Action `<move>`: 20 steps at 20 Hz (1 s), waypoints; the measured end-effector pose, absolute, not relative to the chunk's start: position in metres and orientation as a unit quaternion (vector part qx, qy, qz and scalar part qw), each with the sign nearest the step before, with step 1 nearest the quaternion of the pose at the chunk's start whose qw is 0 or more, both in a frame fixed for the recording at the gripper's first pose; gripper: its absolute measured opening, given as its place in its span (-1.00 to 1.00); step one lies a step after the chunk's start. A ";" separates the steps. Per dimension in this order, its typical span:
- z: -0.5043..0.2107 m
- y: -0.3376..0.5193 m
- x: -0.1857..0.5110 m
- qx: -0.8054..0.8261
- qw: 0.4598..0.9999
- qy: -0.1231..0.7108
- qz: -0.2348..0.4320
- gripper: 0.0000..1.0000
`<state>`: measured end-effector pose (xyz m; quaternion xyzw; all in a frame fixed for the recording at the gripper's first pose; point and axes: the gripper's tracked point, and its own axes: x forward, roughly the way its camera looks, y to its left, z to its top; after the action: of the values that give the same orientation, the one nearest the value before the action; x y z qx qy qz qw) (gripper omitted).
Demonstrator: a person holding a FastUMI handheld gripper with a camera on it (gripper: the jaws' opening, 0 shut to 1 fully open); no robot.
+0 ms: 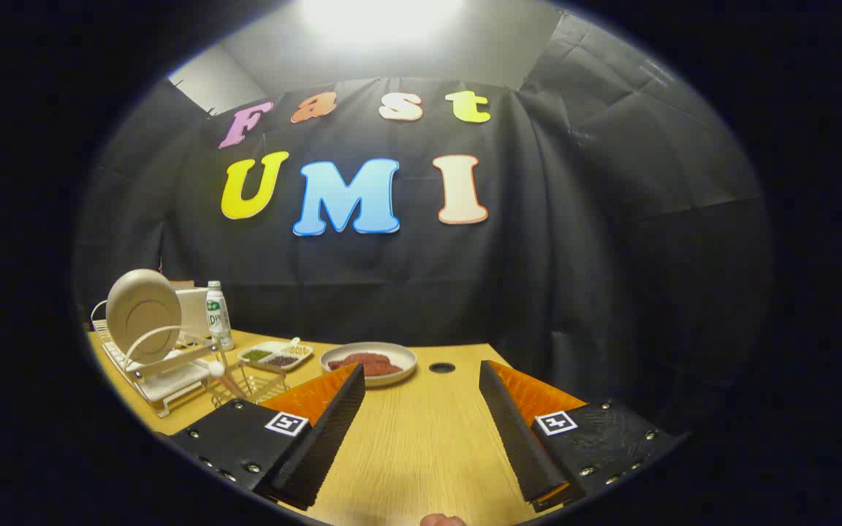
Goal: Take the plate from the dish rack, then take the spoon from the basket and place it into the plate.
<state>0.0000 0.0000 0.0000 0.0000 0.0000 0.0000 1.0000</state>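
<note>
gripper: fingers wide apart, holding nothing
plate: upright in dish rack
approach: aim for its rim, edge-on

single fisheye cam riding on the gripper, looking forward along its two spread fingers, nothing between them — low over the wooden table, facing the booth's back wall. dish rack and bowl sit well ahead, off to the left — no close-up.
</note>
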 end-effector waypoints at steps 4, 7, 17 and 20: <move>0.066 0.026 -0.012 0.002 1.000 0.008 0.002 0.94; 0.107 0.059 -0.029 0.012 1.000 0.008 0.002 0.94; 0.185 0.165 -0.048 0.018 1.000 -0.003 0.011 0.94; 0.189 0.186 -0.043 0.015 1.000 0.005 0.013 0.93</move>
<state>-0.0426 0.1857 0.1887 0.0155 0.0047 0.0132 0.9998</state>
